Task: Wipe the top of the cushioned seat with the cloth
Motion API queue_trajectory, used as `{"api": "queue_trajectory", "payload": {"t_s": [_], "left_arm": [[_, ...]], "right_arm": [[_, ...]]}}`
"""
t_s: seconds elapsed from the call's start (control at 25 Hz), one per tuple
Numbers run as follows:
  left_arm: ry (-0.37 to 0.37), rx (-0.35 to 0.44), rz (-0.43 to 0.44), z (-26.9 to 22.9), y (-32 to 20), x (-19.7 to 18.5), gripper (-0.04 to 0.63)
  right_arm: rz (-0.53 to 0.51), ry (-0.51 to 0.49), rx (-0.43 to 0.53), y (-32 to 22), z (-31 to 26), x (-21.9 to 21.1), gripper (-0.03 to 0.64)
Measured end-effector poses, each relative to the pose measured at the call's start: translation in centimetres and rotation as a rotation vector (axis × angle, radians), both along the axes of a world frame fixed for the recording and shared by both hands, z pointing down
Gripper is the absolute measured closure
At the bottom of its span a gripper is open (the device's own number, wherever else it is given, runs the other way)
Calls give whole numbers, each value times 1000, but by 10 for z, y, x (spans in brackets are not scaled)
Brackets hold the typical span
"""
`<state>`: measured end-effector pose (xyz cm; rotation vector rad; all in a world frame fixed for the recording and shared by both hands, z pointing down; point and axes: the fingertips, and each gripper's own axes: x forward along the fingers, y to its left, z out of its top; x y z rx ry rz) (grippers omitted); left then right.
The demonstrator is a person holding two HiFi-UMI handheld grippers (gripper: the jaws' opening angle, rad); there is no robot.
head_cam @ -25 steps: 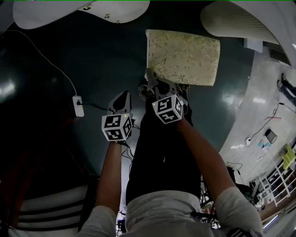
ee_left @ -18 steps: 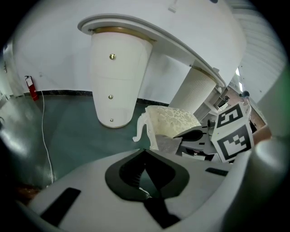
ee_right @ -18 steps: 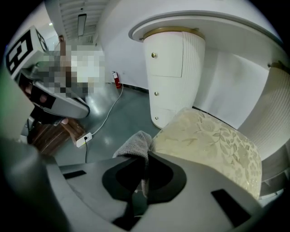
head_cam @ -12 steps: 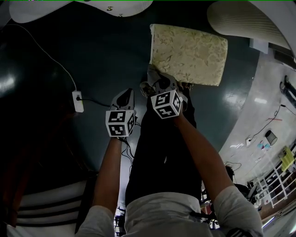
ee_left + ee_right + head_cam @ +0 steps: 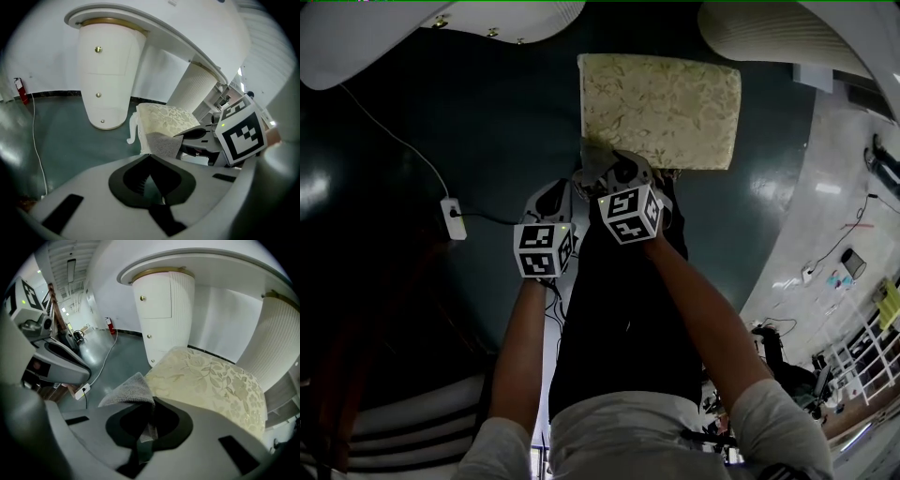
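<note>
Head view: the right gripper (image 5: pixel 605 171) hangs at the near corner of the cushioned seat (image 5: pixel 666 108), with the left gripper (image 5: pixel 551 199) just beside it.

Left gripper view: its fingers are together and empty.

Right gripper view: the fingers pinch the cloth (image 5: pixel 127 391) at the seat's edge. It would be best to press it flat and sweep in overlapping strokes.

Glossy dark-green floor (image 5: pixel 487 122) edged by white rounded pedestals (image 5: pixel 108 79), a power strip (image 5: pixel 453 217) laid alongside.

The glossy dark green floor (image 5: pixel 497 122) carries a rectangular seat cushioned in cream floral fabric (image 5: pixel 661 108), a white power strip (image 5: pixel 452 217) with its thin white cable (image 5: pixel 394 122), and white rounded pedestals (image 5: pixel 108 79).
</note>
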<state>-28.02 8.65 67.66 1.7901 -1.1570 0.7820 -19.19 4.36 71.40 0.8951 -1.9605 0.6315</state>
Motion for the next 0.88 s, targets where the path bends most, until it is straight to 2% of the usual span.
{"api": "queue_trajectory", "payload": {"t_s": [0.88], "left_arm": [[6,-50,197,23,-15,103,580]], "right_arm": [[111,-24,-36,2,1,81,603]]}}
